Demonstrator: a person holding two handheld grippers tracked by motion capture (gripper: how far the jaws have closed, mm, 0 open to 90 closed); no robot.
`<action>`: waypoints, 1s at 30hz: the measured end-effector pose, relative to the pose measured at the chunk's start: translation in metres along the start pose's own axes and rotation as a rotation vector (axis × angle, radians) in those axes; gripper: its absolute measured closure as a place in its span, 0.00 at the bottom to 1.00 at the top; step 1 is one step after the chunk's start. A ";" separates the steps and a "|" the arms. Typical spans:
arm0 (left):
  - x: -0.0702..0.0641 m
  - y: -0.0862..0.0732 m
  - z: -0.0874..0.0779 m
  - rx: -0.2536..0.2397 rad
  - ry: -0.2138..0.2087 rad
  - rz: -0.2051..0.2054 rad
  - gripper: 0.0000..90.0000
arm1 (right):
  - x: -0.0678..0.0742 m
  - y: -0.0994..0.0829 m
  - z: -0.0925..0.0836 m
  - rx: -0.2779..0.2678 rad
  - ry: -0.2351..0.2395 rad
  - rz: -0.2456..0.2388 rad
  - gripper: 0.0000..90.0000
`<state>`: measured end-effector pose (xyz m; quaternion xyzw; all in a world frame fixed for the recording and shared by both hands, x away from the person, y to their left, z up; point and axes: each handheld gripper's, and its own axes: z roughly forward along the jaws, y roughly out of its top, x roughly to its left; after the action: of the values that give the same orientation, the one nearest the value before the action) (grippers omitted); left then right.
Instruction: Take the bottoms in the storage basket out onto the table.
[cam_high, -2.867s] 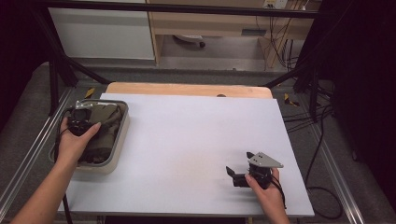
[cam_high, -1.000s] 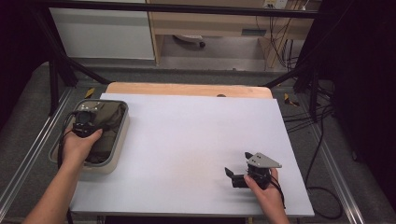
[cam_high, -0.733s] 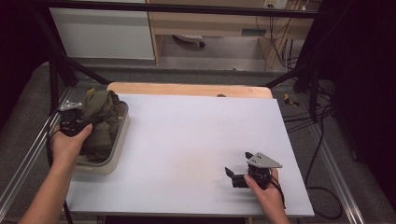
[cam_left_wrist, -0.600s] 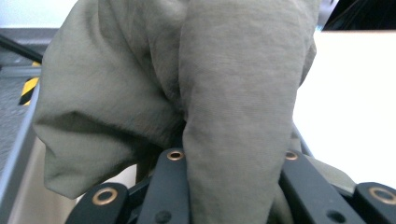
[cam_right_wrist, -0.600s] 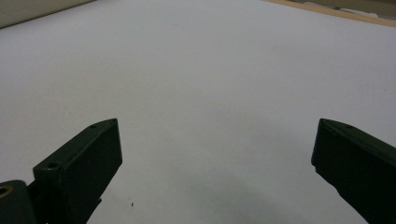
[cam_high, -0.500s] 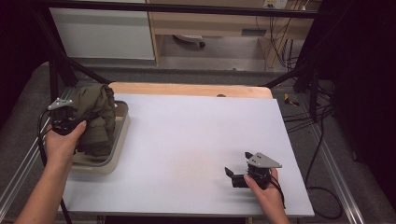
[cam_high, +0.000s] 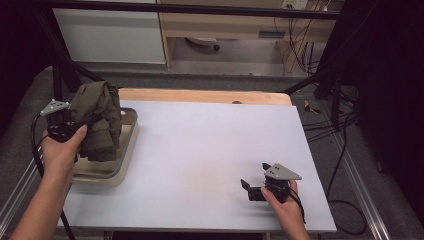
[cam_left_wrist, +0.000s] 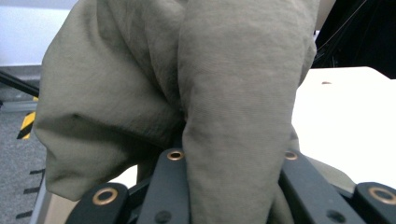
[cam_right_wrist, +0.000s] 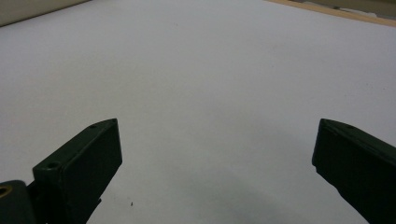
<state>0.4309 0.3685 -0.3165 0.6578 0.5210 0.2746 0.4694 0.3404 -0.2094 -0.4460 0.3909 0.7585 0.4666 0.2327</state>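
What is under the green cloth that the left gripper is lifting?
Under the green cloth sits the beige tray; its pale bottom shows bare near the front. The left gripper grips the cloth, which hangs over the tray's back part and hides it.

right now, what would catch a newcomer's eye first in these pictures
The olive green cloth stands out first: a bunched bundle clamped in the left gripper and held above the shallow beige tray at the table's left edge. Next comes the broad, bare white table top. Near its front right, the right gripper rests low with its jaws spread wide and nothing between them.
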 end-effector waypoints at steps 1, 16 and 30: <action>0.000 0.000 0.000 0.000 0.000 0.000 0.84 | 0.000 0.000 0.000 0.000 0.000 0.000 0.02; -0.008 0.008 -0.011 -0.064 -0.006 -0.013 0.84 | -0.001 0.000 -0.001 -0.003 -0.006 0.004 0.02; -0.016 0.013 -0.013 -0.078 -0.018 -0.010 0.84 | -0.001 0.000 -0.001 -0.001 -0.006 0.004 0.02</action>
<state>0.4202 0.3578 -0.2972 0.6387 0.5091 0.2865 0.5008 0.3401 -0.2107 -0.4458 0.3936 0.7567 0.4664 0.2343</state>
